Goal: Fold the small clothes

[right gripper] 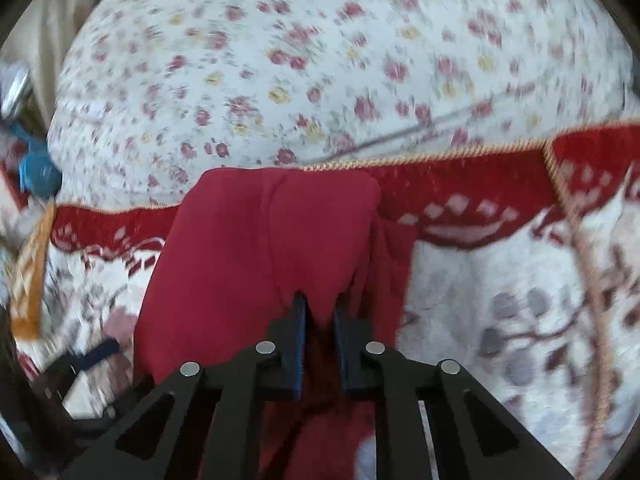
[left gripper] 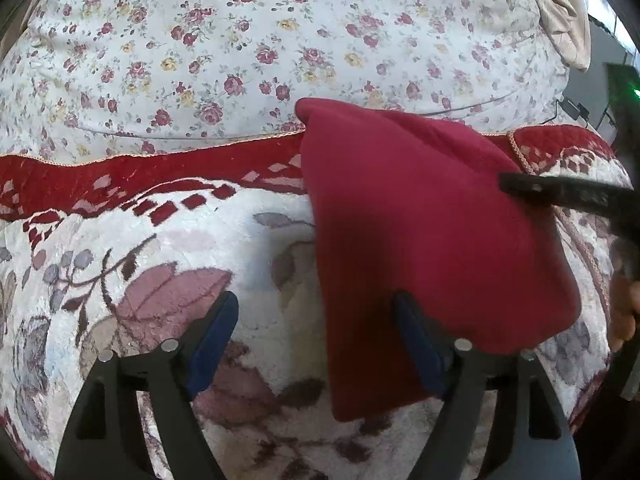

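A small dark red garment (left gripper: 420, 232) lies folded on the patterned rug, its far corner reaching the floral sheet. My left gripper (left gripper: 316, 320) is open; its right finger (left gripper: 416, 340) sits under or against the garment's near edge, nothing pinched between the pads. My right gripper (right gripper: 320, 312) is shut on a bunched fold of the red garment (right gripper: 256, 248) and holds it raised. In the left wrist view the right gripper (left gripper: 560, 196) shows as a dark bar over the garment's right side.
A red-bordered floral rug (left gripper: 120, 240) covers the near surface. Behind it lies a white floral sheet (left gripper: 240, 40). Beige cloth (left gripper: 560, 12) hangs at the far right. A cable and dark device (left gripper: 576, 110) sit beyond the rug. Blue clutter (right gripper: 36, 168) lies left.
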Action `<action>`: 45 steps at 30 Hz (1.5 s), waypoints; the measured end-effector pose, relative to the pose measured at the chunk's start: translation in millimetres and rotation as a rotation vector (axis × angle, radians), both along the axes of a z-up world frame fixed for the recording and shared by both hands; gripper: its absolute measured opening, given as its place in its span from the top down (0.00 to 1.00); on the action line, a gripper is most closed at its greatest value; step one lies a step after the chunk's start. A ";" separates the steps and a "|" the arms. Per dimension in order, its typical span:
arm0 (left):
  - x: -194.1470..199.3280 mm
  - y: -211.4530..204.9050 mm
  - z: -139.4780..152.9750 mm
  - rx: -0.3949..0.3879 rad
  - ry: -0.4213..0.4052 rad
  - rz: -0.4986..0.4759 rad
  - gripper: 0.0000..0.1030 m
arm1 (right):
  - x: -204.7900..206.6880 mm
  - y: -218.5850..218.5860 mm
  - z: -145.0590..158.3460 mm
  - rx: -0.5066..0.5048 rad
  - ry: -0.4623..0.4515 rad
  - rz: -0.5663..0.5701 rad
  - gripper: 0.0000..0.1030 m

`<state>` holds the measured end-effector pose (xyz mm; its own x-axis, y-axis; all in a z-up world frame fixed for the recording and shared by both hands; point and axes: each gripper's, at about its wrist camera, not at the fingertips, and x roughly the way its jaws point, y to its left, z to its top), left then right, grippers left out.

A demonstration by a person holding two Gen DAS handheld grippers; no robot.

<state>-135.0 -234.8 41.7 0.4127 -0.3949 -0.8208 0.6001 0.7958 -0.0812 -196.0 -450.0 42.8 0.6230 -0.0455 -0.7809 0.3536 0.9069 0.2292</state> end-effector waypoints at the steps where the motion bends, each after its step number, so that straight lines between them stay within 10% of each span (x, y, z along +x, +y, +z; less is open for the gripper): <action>1: -0.2 -0.4 0.2 0.001 -0.001 -0.002 0.21 | -5.5 -1.6 0.4 -0.064 0.015 -0.022 0.95; 8: -1.1 -1.4 -1.2 0.007 -0.007 0.002 0.20 | -26.6 -42.0 -19.2 0.150 -0.028 -0.145 0.93; 12: -1.1 -2.9 -2.8 0.010 -0.010 0.005 0.20 | -25.3 -29.4 6.5 0.181 -0.140 -0.093 0.23; 17: -0.3 -3.6 -4.2 0.007 -0.003 0.013 0.17 | 16.3 -19.2 -8.0 0.110 -0.072 -0.076 0.29; 20: -1.2 -4.7 -4.2 0.007 -0.004 0.008 0.17 | 27.1 -31.1 -34.5 0.208 -0.021 -0.102 0.72; 24: -1.8 -4.7 -2.1 -0.002 0.007 0.001 0.17 | 16.1 -21.4 -20.2 0.051 -0.023 -0.072 0.89; 31: -1.9 -6.5 -4.3 0.003 0.000 0.004 0.16 | 7.1 -23.6 -17.1 0.033 0.001 -0.112 0.88; 36: -1.7 -6.5 -5.3 0.005 -0.001 0.007 0.15 | -5.1 7.5 18.1 0.007 -0.062 -0.016 0.60; 45: -4.3 -5.9 -7.8 0.018 -0.015 -0.003 0.12 | -12.1 23.7 -21.8 -0.058 0.066 -0.010 0.63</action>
<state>-139.2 -240.7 33.9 0.4237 -0.3813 -0.8216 0.6035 0.7953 -0.0579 -208.1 -426.3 21.0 0.5692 -0.0978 -0.8163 0.3757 0.9141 0.1524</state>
